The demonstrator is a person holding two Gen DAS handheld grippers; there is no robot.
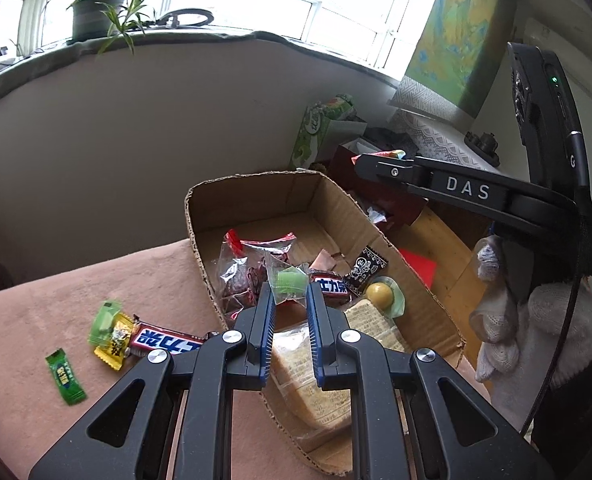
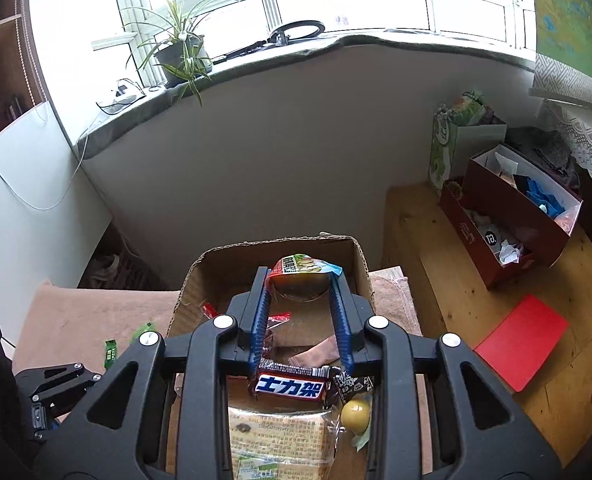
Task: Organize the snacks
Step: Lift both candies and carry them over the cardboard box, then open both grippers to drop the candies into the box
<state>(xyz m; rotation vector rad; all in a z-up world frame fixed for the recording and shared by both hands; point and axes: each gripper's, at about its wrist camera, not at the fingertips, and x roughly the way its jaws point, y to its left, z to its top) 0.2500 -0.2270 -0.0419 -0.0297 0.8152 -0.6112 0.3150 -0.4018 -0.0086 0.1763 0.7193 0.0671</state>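
Observation:
An open cardboard box (image 1: 255, 196) sits on a pink cloth and holds several snacks: a Snickers bar (image 2: 289, 387), a yellow ball candy (image 2: 355, 416), a wrapped cake (image 2: 279, 440). My left gripper (image 1: 290, 298) is over the box, with a green jelly in a clear wrapper (image 1: 287, 282) between its fingertips. My right gripper (image 2: 299, 282) is above the box, shut on a colourful snack packet (image 2: 302, 266). On the cloth lie a Snickers bar (image 1: 163, 340), a yellow candy (image 1: 115, 340) and two green candies (image 1: 65, 376).
A wooden table (image 2: 436, 272) on the right carries a red box of oddments (image 2: 508, 216), a green gift bag (image 2: 452, 140) and a red card (image 2: 522, 340). A windowsill with a potted plant (image 2: 179, 56) is behind.

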